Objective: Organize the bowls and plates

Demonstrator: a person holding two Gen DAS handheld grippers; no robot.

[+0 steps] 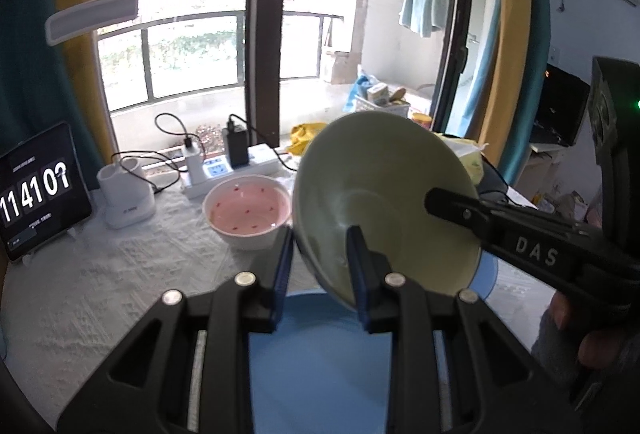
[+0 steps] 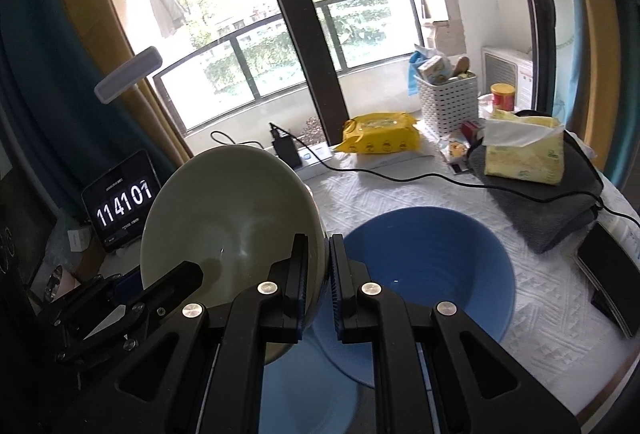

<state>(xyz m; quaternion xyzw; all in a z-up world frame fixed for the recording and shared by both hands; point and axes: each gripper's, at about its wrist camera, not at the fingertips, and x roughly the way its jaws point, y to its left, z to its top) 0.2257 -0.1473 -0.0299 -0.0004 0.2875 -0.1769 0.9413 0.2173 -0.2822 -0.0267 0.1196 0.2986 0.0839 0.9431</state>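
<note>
A pale green bowl [image 1: 380,194] is held tilted on edge above a light blue plate [image 1: 316,366]. My left gripper [image 1: 320,274] is shut on its lower rim. My right gripper [image 2: 318,284] is shut on the opposite rim of the green bowl [image 2: 228,218], and its finger [image 1: 452,204] reaches in from the right in the left wrist view. A pink bowl with red specks [image 1: 248,210] stands on the table behind. A blue bowl [image 2: 432,274] sits on the white cloth to the right of the blue plate [image 2: 308,386].
A tablet clock [image 1: 36,194], white cup holder [image 1: 126,194], power strip with chargers [image 1: 224,170] and cables stand at the back. Yellow wipes [image 2: 380,134], a white basket [image 2: 448,102], a tissue pack on a grey towel [image 2: 524,154] and a phone [image 2: 612,270] lie to the right.
</note>
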